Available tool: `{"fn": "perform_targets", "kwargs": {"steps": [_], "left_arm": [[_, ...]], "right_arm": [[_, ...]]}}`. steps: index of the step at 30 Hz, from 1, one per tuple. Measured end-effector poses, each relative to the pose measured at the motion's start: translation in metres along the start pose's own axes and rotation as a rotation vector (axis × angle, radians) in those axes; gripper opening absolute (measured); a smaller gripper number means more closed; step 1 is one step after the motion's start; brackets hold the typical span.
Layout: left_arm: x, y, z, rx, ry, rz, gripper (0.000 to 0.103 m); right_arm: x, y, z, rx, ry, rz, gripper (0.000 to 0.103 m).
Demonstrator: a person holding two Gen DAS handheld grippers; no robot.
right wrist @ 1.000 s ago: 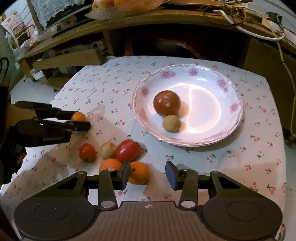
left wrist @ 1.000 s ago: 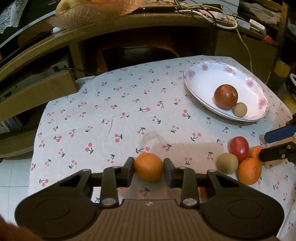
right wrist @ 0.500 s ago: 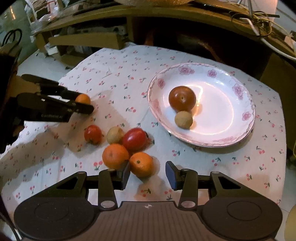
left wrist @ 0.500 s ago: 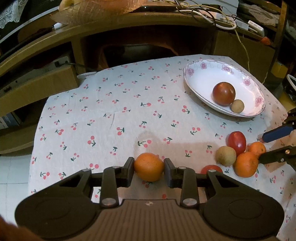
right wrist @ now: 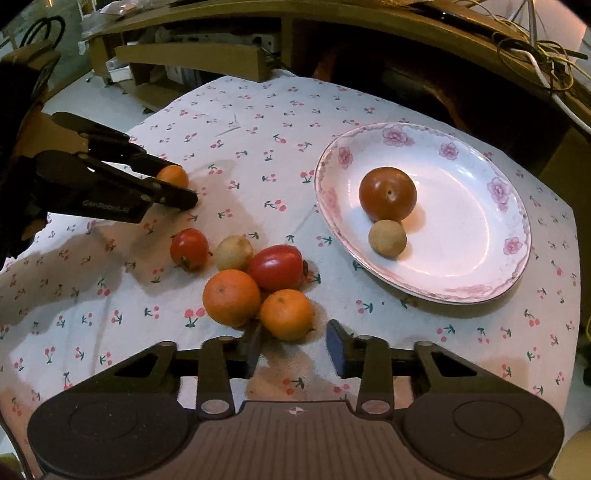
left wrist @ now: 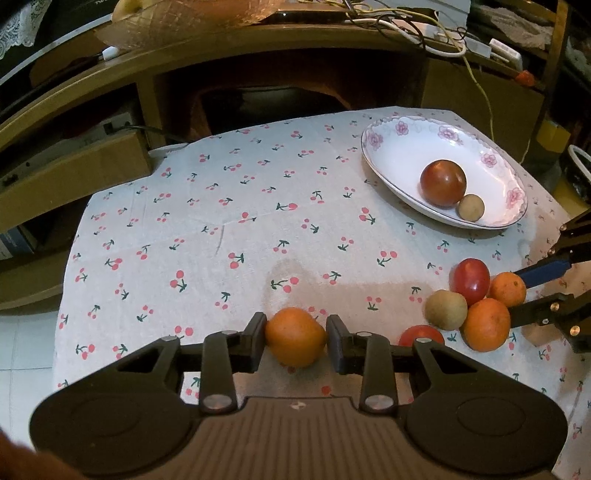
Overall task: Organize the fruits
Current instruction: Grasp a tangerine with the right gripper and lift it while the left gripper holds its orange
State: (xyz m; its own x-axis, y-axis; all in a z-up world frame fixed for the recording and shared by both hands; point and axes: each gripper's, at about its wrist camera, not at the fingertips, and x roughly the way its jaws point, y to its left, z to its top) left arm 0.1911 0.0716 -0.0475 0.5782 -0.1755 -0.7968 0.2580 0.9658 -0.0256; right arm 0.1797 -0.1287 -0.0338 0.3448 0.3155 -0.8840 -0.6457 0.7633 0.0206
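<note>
The left gripper [left wrist: 295,341] is clamping a small orange [left wrist: 295,341] between its 2 fingers, holding it above the near part of a cherry-print tablecloth [left wrist: 229,221]. In the right wrist view that same gripper [right wrist: 184,192] is reaching in from the left side, the orange [right wrist: 173,176] showing between its dark fingers.

The right gripper [right wrist: 293,349] is sitting with its fingers spread wide and gripping nothing, its 2 tips flanking a second orange [right wrist: 287,314] without clearly touching it. That fruit is lying in a cluster on the cloth, pressed against a larger orange [right wrist: 231,297] and a red tomato [right wrist: 276,267]. A pale brown fruit [right wrist: 233,253] is resting just beside the tomato, and a smaller tomato [right wrist: 189,249] is sitting a little apart on the cluster's left.

A white plate [right wrist: 480,258] with a pink floral rim is standing on the cloth to the right of the cluster. Lying in it are 2 items: a dark red round fruit [right wrist: 388,194] and a small tan fruit [right wrist: 387,238], the 2 touching.

Beyond the cloth, a wooden desk [left wrist: 258,40] is carrying a tangle of cables [left wrist: 424,33].
</note>
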Motion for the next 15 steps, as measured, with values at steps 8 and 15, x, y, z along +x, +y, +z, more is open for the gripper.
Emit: {"fn": "perform_targets", "kwargs": {"steps": [8, 15], "left_arm": [[-0.007, 0.001, -0.006, 0.012, 0.001, 0.014, 0.038], [-0.041, -0.010, -0.019, 0.000, -0.002, -0.019, 0.038]], "right_arm": [[-0.004, -0.002, -0.006, 0.067, -0.003, -0.009, 0.028], [-0.019, 0.014, -0.013, 0.055, -0.022, -0.019, 0.028]]}}
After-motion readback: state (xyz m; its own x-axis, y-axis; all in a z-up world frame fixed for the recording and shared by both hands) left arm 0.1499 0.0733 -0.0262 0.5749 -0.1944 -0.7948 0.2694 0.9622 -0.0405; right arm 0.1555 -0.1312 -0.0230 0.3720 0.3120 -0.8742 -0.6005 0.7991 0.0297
